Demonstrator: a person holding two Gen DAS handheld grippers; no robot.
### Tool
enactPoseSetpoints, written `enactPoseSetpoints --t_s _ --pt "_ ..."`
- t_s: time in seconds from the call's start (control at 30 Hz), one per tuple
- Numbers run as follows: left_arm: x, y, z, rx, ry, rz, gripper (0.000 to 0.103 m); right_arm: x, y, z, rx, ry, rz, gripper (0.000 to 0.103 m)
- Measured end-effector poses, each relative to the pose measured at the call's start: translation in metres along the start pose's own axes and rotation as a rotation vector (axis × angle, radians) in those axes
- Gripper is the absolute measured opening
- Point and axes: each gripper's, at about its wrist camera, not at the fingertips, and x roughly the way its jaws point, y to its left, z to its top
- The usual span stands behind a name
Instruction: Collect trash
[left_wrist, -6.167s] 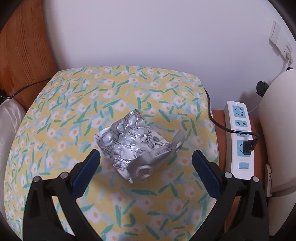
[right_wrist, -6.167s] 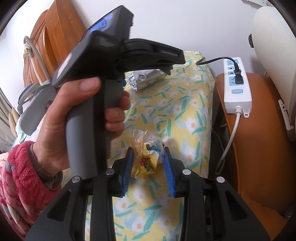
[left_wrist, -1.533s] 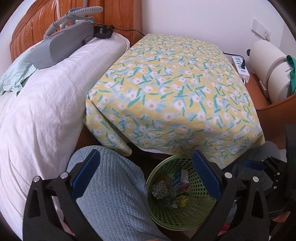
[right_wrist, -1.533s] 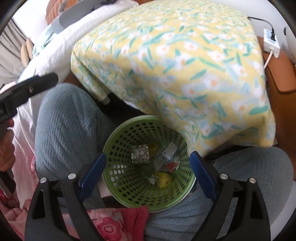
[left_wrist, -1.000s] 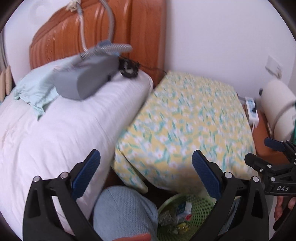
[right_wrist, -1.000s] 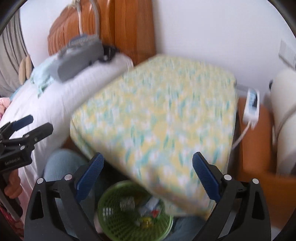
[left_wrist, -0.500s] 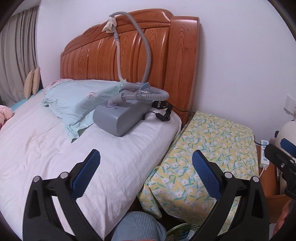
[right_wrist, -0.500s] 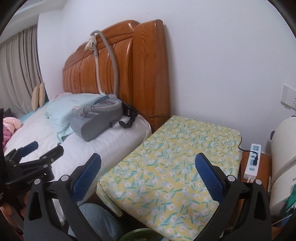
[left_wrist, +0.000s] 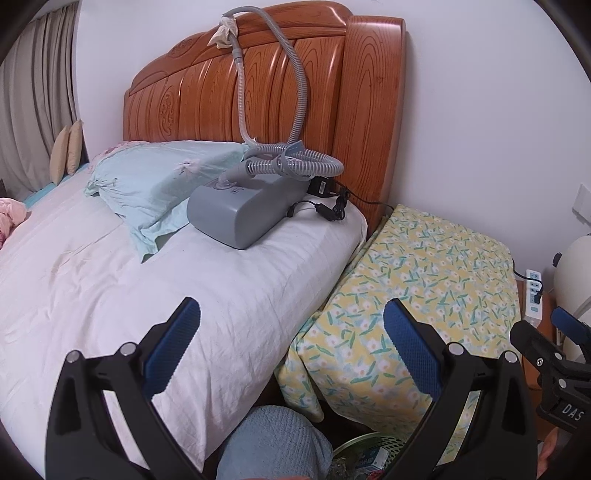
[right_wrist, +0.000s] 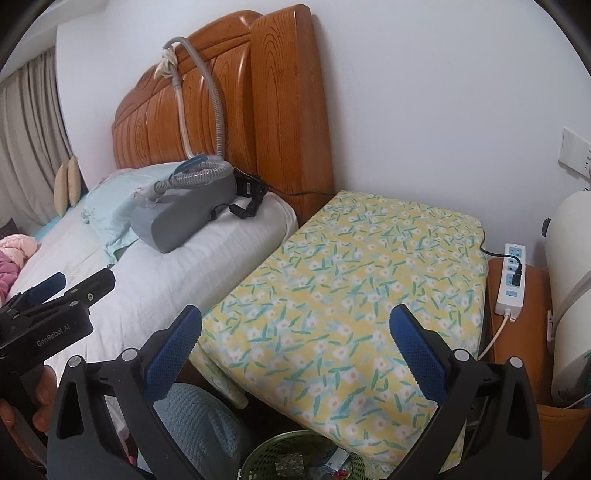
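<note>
Holding nothing, the left gripper (left_wrist: 291, 339) is raised with its blue pads spread wide, looking over the white bed (left_wrist: 110, 295) and the flowered yellow cloth (left_wrist: 424, 280) beside it. The right gripper (right_wrist: 295, 341) is just as wide apart and equally empty, facing the same cloth. Low down between the person's grey-blue knees (right_wrist: 199, 428), the green bin (right_wrist: 273, 452) peeks in at the frame's bottom edge, under the cloth's near edge, with trash (right_wrist: 290, 463) lying inside it: a foil scrap and some small packets. A grey machine (left_wrist: 243, 212) with a ribbed hose (left_wrist: 295, 110) sits on the bed against the wooden headboard (left_wrist: 295, 74). A white power strip (right_wrist: 511, 280) lies right of the cloth.
</note>
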Motion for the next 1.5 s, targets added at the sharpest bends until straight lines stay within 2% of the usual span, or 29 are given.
enactPoseSetpoints --t_s 1.5 --pt "0.0041 0.0009 -0.0063 -0.007 0.025 0.002 0.095 0.0069 0.0021 -0.0084 0.001 0.023 0.013 0.101"
